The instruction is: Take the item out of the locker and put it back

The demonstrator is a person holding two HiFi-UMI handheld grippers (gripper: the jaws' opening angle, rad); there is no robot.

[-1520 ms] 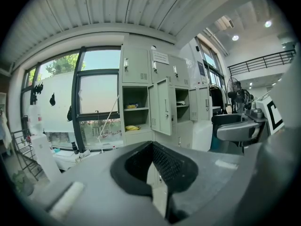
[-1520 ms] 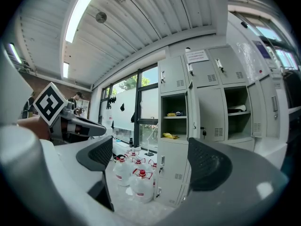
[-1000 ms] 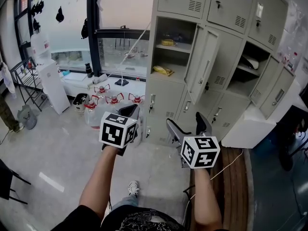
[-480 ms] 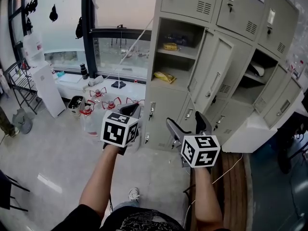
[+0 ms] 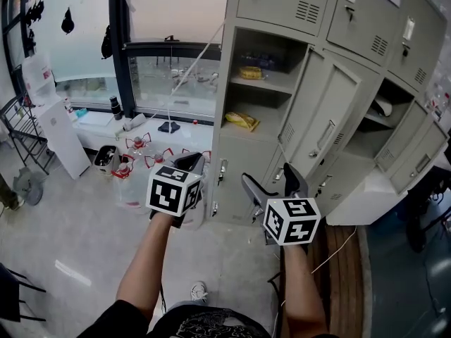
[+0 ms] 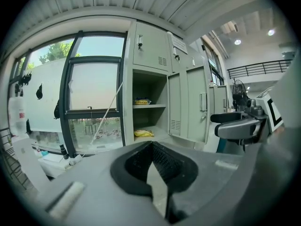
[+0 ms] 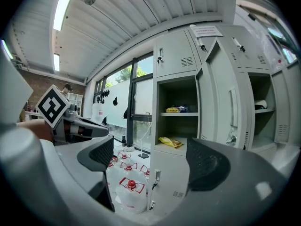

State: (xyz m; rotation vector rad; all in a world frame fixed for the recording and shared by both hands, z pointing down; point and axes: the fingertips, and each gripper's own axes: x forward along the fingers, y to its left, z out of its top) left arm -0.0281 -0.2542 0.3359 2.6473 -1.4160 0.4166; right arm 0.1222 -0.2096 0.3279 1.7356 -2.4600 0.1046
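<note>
The grey locker (image 5: 282,20) has an open compartment with a yellow packet (image 5: 242,120) on its lower shelf and a smaller yellow item (image 5: 250,72) on the upper shelf. The left gripper view also shows the packet (image 6: 143,133), as does the right gripper view (image 7: 170,142). My left gripper (image 5: 192,162) is held in front of the locker's lower left, with its jaws shut and empty (image 6: 151,147). My right gripper (image 5: 271,182) stands open beside it, with nothing between its pads (image 7: 157,161). Both are well short of the shelves.
The compartment's door (image 5: 320,125) hangs open to the right. More open lockers (image 5: 373,122) stand further right. Several water bottles with red caps (image 5: 134,167) sit on the floor left of the locker. A white cabinet (image 5: 53,129) is at far left, and a wooden bench (image 5: 345,273) at lower right.
The locker has grown larger and shifted up in the head view, as if I have stepped closer. Both grippers keep the same pose.
</note>
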